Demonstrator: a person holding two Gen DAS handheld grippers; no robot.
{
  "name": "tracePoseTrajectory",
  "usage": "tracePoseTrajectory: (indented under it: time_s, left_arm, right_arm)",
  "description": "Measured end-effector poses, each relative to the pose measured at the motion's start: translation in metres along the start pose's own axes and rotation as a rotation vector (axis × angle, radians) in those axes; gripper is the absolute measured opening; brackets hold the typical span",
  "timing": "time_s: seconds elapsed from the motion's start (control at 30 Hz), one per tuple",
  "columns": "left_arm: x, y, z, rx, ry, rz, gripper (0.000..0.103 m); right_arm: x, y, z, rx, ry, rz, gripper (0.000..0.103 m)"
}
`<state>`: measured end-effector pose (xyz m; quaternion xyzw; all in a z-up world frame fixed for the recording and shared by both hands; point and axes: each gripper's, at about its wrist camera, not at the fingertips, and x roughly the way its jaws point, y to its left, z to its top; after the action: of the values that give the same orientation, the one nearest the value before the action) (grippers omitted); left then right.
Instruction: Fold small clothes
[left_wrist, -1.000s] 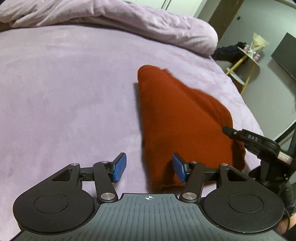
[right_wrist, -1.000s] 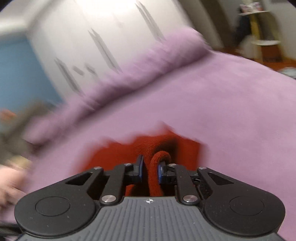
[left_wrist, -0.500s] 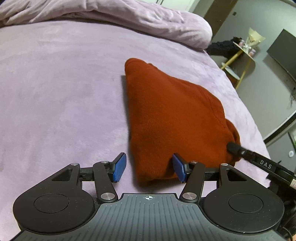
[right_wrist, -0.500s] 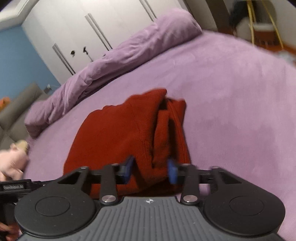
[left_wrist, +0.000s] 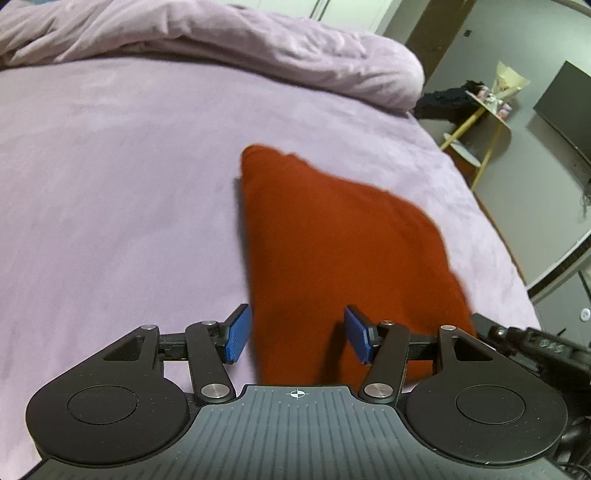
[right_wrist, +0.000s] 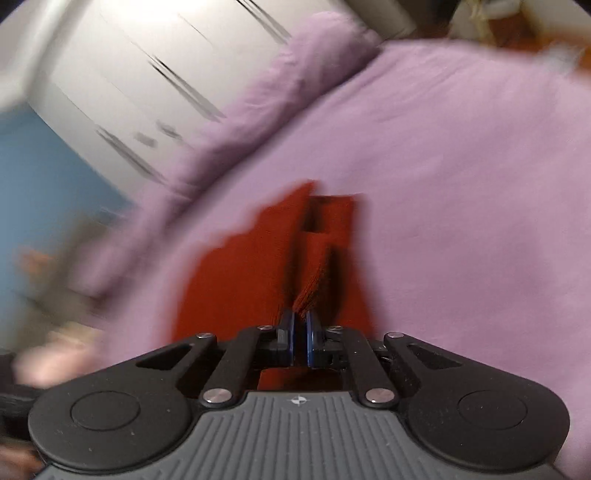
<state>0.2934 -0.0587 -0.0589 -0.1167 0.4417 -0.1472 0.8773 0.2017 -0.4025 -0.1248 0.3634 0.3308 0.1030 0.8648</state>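
A rust-red knitted garment (left_wrist: 332, 251) lies folded on the lilac bed cover (left_wrist: 110, 184). My left gripper (left_wrist: 297, 338) is open, its blue pads either side of the garment's near edge, holding nothing. In the blurred right wrist view the garment (right_wrist: 240, 273) lies ahead, with a raised fold (right_wrist: 314, 273) running toward my right gripper (right_wrist: 300, 341). The right jaws are nearly together at that fold's near end; whether cloth sits between them is hidden. The right gripper's body (left_wrist: 532, 347) shows at the garment's right edge.
A rumpled lilac duvet (left_wrist: 221, 44) lies along the far side of the bed. Right of the bed stand a yellow-legged side table (left_wrist: 480, 110) with small items and a dark screen (left_wrist: 565, 107). White wardrobe doors (right_wrist: 147, 74) and a blue wall (right_wrist: 44, 184) lie beyond.
My right gripper opened around the raised fold half a second ago and has now closed at its near end while moving fast. The left gripper stayed open and shifted slightly over the garment's near edge.
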Motion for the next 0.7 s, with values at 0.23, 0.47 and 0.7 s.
tracePoseTrajectory:
  time_s: [0.23,0.47,0.7]
  left_arm:
    - [0.049,-0.003,0.026,-0.016,0.032,-0.002,0.069]
    - [0.055,0.002,0.03,0.007,-0.001,-0.008,0.072]
    - [0.065,0.001,0.035,0.022,-0.008,-0.012,0.074]
  right_arm:
    - [0.015,0.009,0.04,-0.021,-0.09,-0.037,0.055]
    - [0.078,0.02,0.056,-0.086,0.074,-0.044,0.032]
    - [0.056,0.031,0.047,-0.226,-0.062,-0.003,0.01]
